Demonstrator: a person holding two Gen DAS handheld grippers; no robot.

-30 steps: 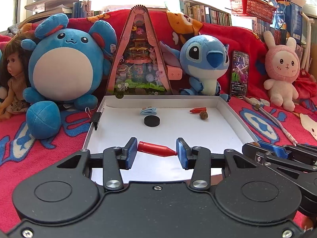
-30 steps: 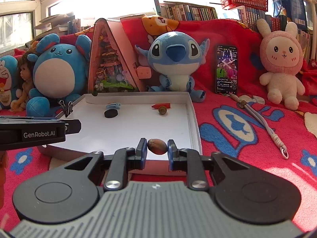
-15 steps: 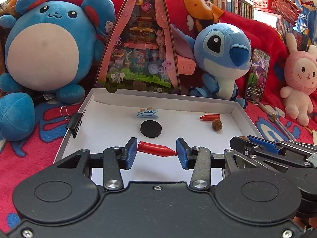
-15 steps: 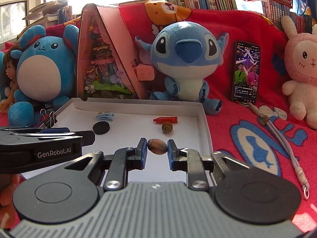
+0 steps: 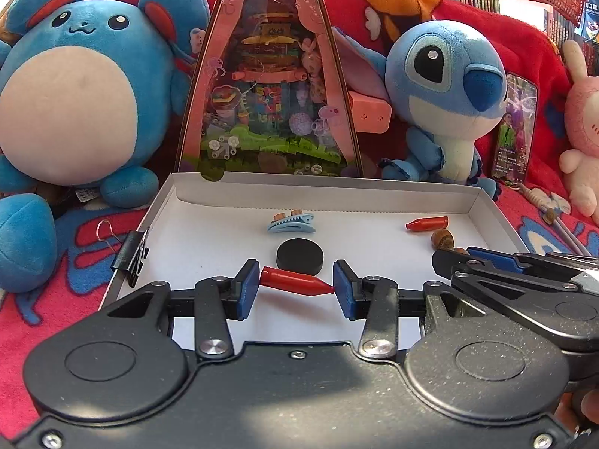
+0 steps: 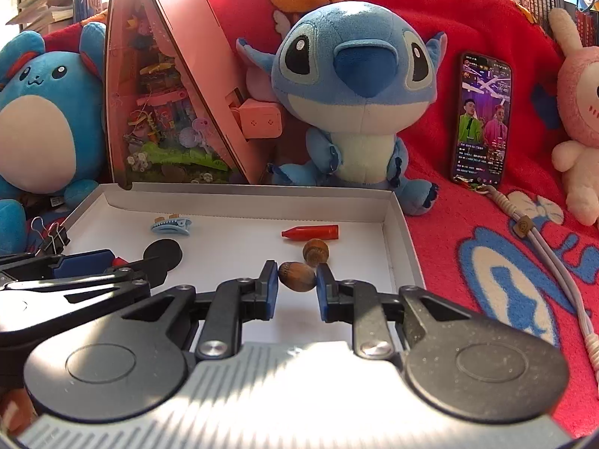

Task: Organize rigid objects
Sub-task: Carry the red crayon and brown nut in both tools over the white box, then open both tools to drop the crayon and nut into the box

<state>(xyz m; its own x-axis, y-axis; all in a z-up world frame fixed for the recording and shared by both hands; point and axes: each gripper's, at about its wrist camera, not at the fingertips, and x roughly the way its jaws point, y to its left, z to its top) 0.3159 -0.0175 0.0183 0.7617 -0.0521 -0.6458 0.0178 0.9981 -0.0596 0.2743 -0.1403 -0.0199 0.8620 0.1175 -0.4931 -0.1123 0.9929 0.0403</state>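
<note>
My left gripper (image 5: 295, 285) is shut on a red cone-shaped piece (image 5: 295, 281), held crosswise over the white shallow box (image 5: 209, 239). My right gripper (image 6: 297, 284) is shut on a brown acorn (image 6: 296, 276) over the box's right part (image 6: 393, 232). In the box lie a black disc (image 5: 299, 256), a blue hair clip (image 5: 291, 222), a second red cone (image 5: 426, 223) and a second acorn (image 5: 442, 239). They also show in the right wrist view: disc (image 6: 166, 252), clip (image 6: 171, 225), cone (image 6: 310, 232), acorn (image 6: 315, 250).
Plush toys stand behind the box: a blue round one (image 5: 75, 104), Stitch (image 6: 355, 86), a pink rabbit (image 6: 578, 131). A pink triangular toy box (image 5: 269, 86) leans at the back. A phone (image 6: 483, 119) and a cord (image 6: 543, 247) lie on the red blanket at right. A binder clip (image 5: 131, 258) grips the box's left wall.
Both grippers have moved forward over the box, each still holding its piece. The objects in the box look nearer.
</note>
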